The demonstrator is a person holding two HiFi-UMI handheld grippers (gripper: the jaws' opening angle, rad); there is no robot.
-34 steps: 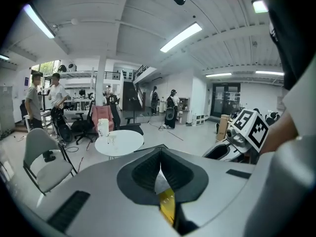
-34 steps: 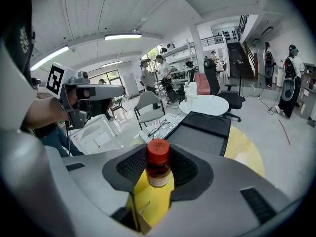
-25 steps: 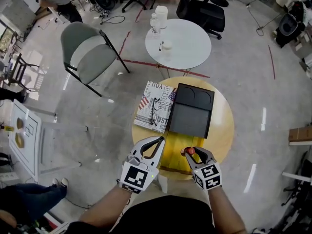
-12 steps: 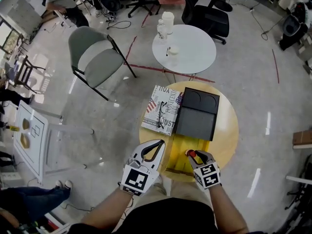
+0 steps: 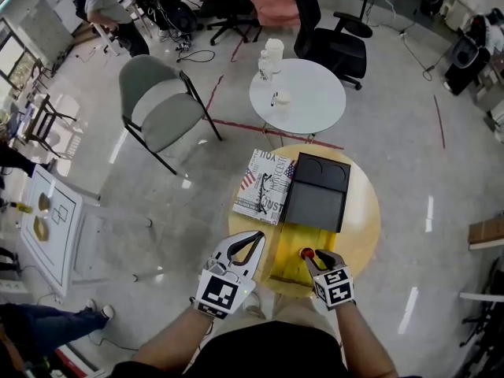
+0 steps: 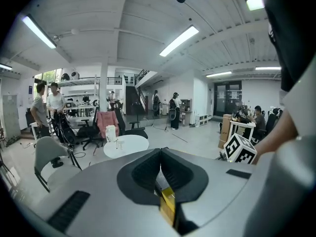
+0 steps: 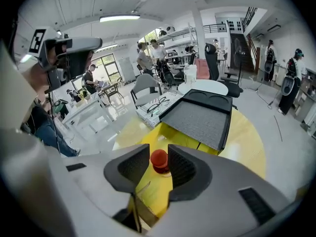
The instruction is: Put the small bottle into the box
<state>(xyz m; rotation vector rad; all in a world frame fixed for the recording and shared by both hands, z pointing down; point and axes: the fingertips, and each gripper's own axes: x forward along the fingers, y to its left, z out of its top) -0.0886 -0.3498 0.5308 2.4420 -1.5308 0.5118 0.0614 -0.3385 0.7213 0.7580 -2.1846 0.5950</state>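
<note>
In the head view, only the red cap of the small bottle (image 5: 306,253) showed at the right gripper (image 5: 309,257), in the yellow box (image 5: 287,247) at the frame's lower centre on the round counter (image 5: 363,219). The right gripper view showed its jaws just closing round that cap, not yet clamped. The left gripper view showed the left gripper (image 6: 161,153) with jaws together, empty.

red-cap bottle (image 7: 159,159), yellow box (image 5: 293,248), blk lid (image 5: 315,199)

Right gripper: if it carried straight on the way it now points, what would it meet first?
The small red-capped bottle. It stands between the jaws of the right gripper, which have just been closing but do not clamp it yet. Beyond it, probably the floor of the open yellow box.
</note>
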